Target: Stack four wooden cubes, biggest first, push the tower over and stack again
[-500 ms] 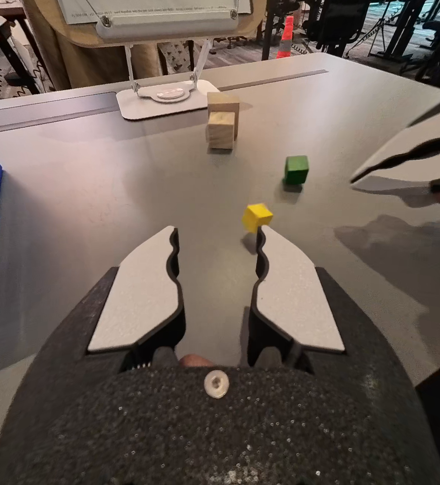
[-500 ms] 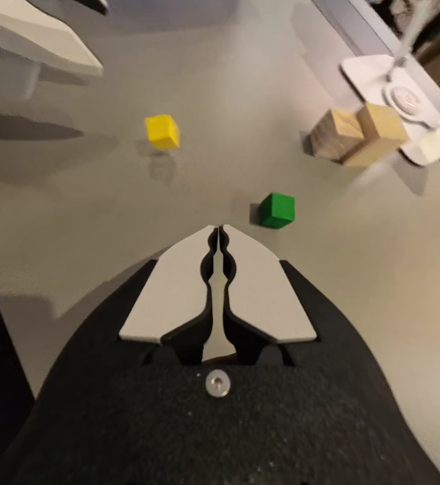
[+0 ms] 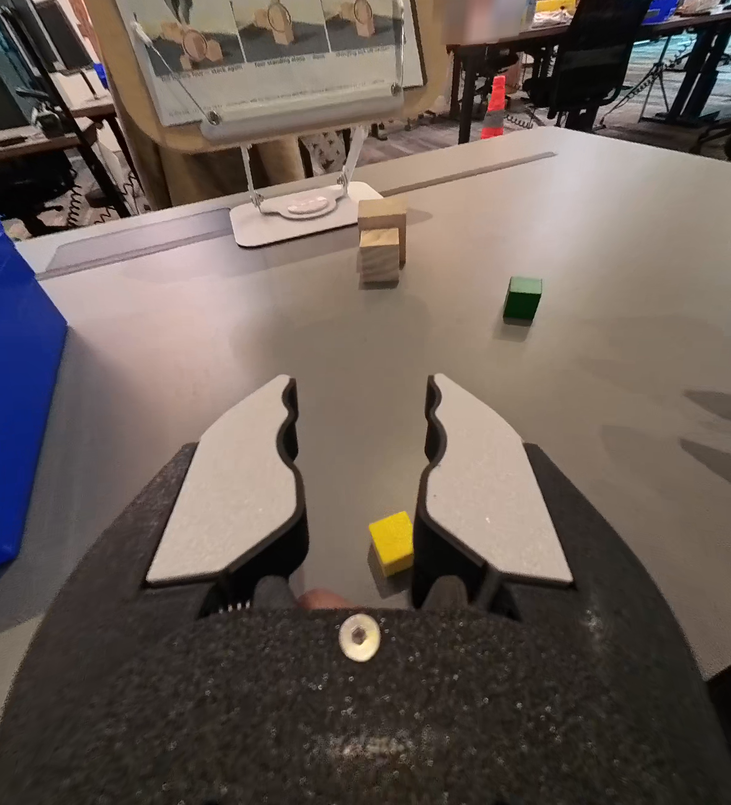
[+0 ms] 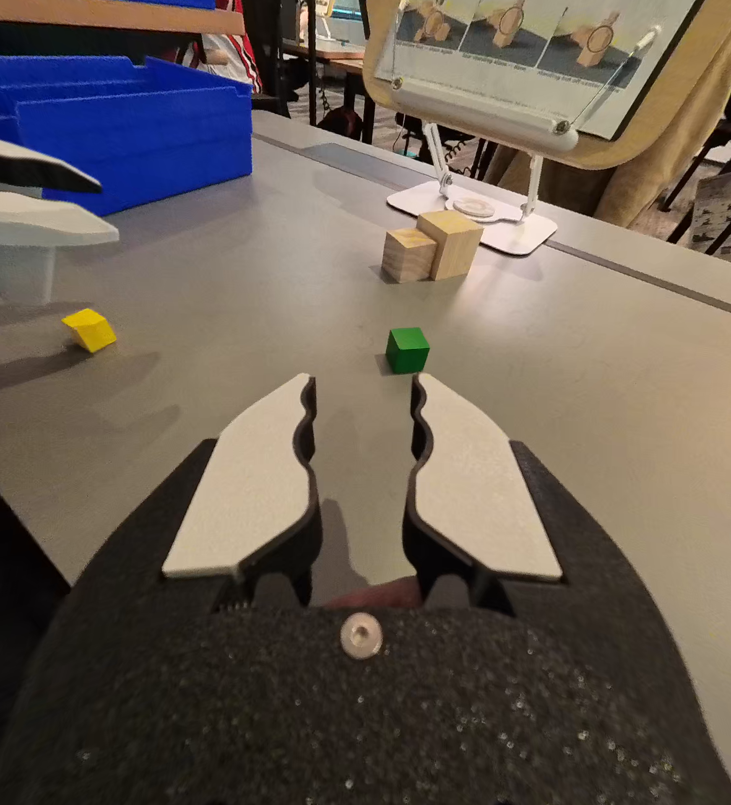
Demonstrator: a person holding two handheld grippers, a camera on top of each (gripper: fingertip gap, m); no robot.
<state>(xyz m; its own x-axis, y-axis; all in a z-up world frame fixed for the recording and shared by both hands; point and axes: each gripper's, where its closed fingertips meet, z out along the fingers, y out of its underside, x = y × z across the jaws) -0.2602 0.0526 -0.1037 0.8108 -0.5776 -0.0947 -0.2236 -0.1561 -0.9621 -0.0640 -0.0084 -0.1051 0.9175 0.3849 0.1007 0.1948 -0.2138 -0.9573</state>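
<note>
Four cubes lie apart on the grey table [image 3: 572,414]. A large plain wooden cube [image 3: 383,213] stands at the back and touches a smaller plain one [image 3: 379,259] in front of it; both also show in the right wrist view, the large one [image 4: 453,244] and the small one [image 4: 409,255]. A green cube [image 3: 522,300] sits to the right. My left gripper [image 3: 361,383] is open above the small yellow cube [image 3: 392,542], which shows low between the fingers, near the right one. My right gripper [image 4: 362,379] is open and empty, with the green cube [image 4: 407,350] just beyond its tips. The yellow cube [image 4: 90,329] looks tilted.
A blue bin [image 4: 137,130] stands at the table's left side. A white stand [image 4: 472,218] with a picture sheet is behind the wooden cubes. The left gripper [image 4: 41,209] shows at the left edge of the right wrist view. Chairs, desks and an orange cone [image 3: 496,109] lie beyond the table.
My left gripper has moved forward over the yellow cube, which now lies between its fingers. My right gripper has opened and tilted up, with the green cube just ahead.
</note>
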